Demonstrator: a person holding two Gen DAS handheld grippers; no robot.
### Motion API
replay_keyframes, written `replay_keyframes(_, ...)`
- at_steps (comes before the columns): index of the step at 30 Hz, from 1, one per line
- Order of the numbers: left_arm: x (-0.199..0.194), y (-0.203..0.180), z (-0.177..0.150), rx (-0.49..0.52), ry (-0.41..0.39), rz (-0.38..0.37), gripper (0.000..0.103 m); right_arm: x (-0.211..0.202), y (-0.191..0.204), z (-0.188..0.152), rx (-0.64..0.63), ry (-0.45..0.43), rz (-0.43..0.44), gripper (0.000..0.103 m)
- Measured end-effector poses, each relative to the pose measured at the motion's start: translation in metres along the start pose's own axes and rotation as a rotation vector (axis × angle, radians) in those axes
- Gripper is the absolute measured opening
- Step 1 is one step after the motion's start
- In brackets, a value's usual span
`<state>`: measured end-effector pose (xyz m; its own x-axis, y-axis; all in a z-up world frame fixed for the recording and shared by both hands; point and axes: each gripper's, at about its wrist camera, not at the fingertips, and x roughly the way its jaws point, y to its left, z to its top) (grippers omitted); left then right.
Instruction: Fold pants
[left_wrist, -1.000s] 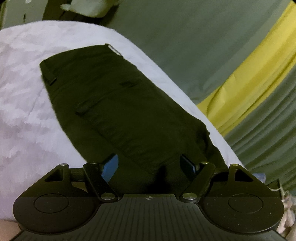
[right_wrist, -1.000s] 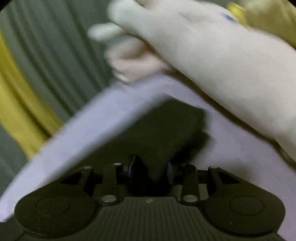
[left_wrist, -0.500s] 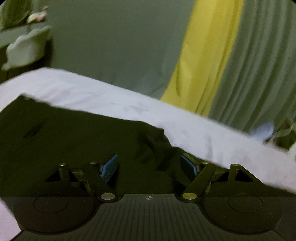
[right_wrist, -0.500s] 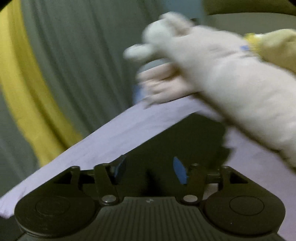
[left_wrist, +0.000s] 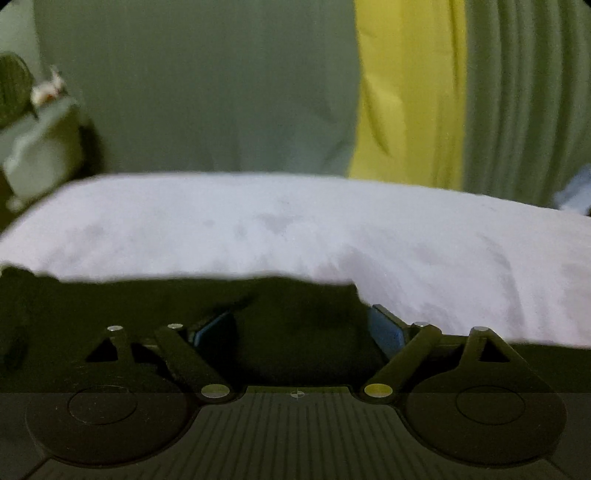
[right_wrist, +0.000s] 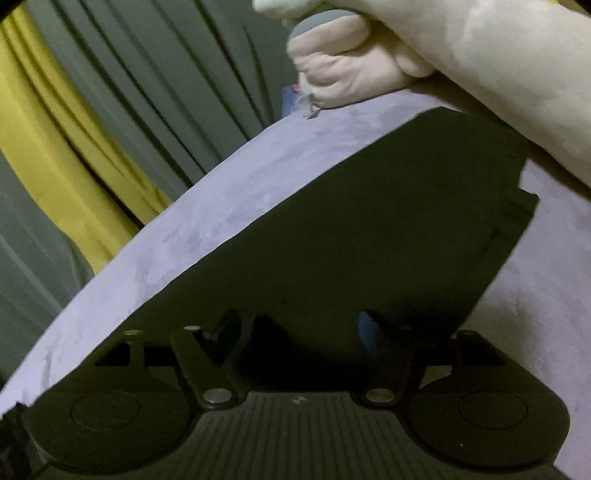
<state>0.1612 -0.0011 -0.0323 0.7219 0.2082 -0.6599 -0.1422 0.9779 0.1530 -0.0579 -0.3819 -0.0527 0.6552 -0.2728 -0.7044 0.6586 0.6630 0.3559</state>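
I'm letting both jaws widen, left gripper (left_wrist: 299, 325) and right gripper (right_wrist: 299, 328) pinching nothing, so the dark folded cotton pants (right_wrist: 369, 229) settle flat on the pale lilac bed sheet (left_wrist: 295, 229).

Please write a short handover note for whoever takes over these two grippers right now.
Left gripper: jaws opening, nothing pinched, dark cloth below them.
Right gripper: jaws opening, letting go; cloth lies between them.
Dark olive fabric pants: folded, lying flat on the pale lavender bedsheet. A gloved hand is at their far end.
Done: at least one fold.
Left: any further fold, then smoothing.
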Motion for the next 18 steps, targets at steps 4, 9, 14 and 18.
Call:
replay_keyframes(4, -0.028, -0.006, 0.004, 0.023, -0.004, -0.094, 0.077, -0.010, -0.008, -0.001, 0.041, -0.019, 0.021, 0.075)
replay_keyframes(9, -0.097, 0.006, -0.028, 0.018, -0.053, -0.215, 0.080, -0.055, -0.047, 0.001, 0.154, -0.177, 0.043, 0.075)
replay_keyframes(14, -0.138, 0.032, -0.072, -0.132, -0.003, -0.231, 0.083, -0.075, -0.099, 0.013, 0.290, -0.244, -0.050, 0.054)
replay_keyframes(18, -0.144, 0.050, -0.099, -0.210, 0.023, -0.191, 0.083, -0.070, -0.136, 0.011, 0.452, -0.209, 0.064, 0.037)
